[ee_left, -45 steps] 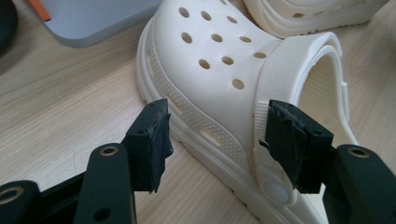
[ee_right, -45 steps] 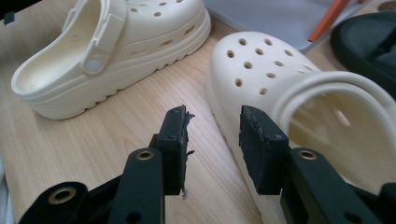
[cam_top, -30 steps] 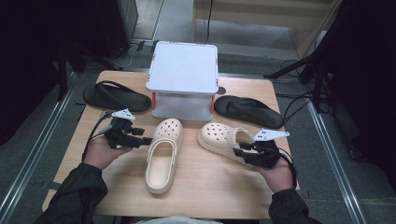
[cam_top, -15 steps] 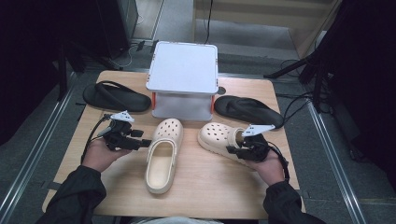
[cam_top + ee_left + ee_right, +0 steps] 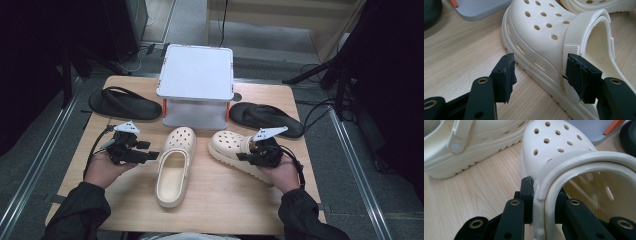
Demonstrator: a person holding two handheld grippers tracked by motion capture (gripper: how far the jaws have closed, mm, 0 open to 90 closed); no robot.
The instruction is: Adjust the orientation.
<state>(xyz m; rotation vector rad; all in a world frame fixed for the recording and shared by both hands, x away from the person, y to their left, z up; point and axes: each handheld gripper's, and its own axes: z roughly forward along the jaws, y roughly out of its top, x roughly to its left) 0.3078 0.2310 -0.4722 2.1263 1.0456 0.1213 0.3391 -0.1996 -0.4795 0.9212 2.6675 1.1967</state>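
Gripping the heel strap of the right cream perforated foam clog (image 5: 564, 157) near the wooden table's (image 5: 225, 200) right edge, the right gripper (image 5: 544, 202) has just been closing on it. Left gripper (image 5: 546, 75) stands wide beside the left matching ribbed-soled clog (image 5: 541, 42), mid-table.

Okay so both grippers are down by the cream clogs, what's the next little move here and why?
Probably lift the right clog slightly. The right gripper has just been closing, and its jaws now pinch the clog's side wall. The left gripper stands open beside the left clog, gripping nothing.
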